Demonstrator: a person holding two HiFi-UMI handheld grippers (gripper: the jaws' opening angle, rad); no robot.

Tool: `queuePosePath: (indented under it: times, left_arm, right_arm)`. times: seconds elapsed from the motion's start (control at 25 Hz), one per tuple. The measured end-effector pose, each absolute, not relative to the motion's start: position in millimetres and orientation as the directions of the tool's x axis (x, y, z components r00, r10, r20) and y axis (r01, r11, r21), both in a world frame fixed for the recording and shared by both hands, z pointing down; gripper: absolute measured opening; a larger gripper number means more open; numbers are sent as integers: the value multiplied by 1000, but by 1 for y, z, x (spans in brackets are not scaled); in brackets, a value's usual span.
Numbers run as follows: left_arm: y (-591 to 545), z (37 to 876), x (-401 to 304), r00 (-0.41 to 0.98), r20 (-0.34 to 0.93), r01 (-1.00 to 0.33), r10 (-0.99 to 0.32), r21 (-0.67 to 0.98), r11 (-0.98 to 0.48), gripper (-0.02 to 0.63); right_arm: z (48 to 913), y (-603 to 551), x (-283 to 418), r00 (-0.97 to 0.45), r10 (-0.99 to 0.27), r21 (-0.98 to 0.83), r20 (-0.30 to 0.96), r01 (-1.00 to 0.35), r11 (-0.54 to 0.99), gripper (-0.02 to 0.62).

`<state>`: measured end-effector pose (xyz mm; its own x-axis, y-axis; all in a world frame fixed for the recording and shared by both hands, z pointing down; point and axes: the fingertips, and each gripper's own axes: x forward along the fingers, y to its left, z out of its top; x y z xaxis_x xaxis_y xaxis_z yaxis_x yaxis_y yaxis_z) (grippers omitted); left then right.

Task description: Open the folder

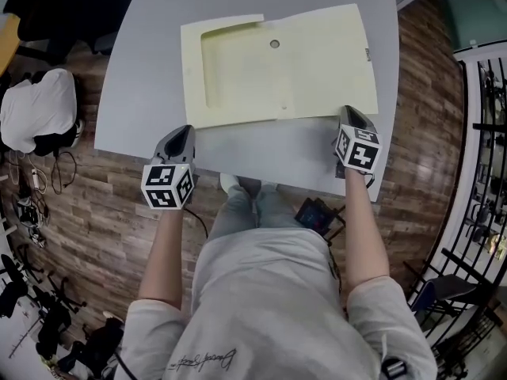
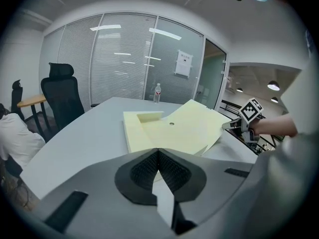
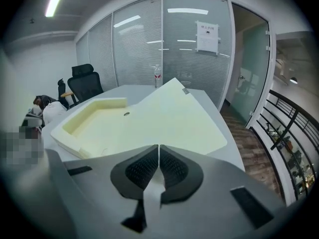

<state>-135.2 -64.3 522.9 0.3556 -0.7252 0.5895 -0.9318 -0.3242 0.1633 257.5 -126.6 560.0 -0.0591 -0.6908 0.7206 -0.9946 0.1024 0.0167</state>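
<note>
The left tongs (image 2: 158, 151) and right tongs (image 3: 158, 146) pinch the folder's (image 1: 301, 70) near corners. Its cover stands raised at the right tongs, likely to swing open.

Office: glass partitions (image 2: 124, 59), swivel chair (image 2: 62, 98), meeting table (image 2: 89, 133).

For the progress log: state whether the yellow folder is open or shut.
Partly open: folder cover lifted off the table at the right gripper, shut on its edge.

Both arms reach forward, left tongs (image 1: 184, 130) and right tongs (image 1: 349, 112) clamped together, tilted downward.
</note>
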Motion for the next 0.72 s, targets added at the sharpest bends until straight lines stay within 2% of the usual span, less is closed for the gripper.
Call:
queuePosePath:
  times: [0.32,0.72]
  left_arm:
    - [-57,477,-119,434,494,-899,-753,193,-392,9]
    - [-39,436,-102,479,442,-878,-758,241,-415,9]
  right_arm:
    - [507,-133,215,-168,-753,-5,636,-977,213,29]
    - [427,-103,130,-456,-734,-61,503,-866,496,26]
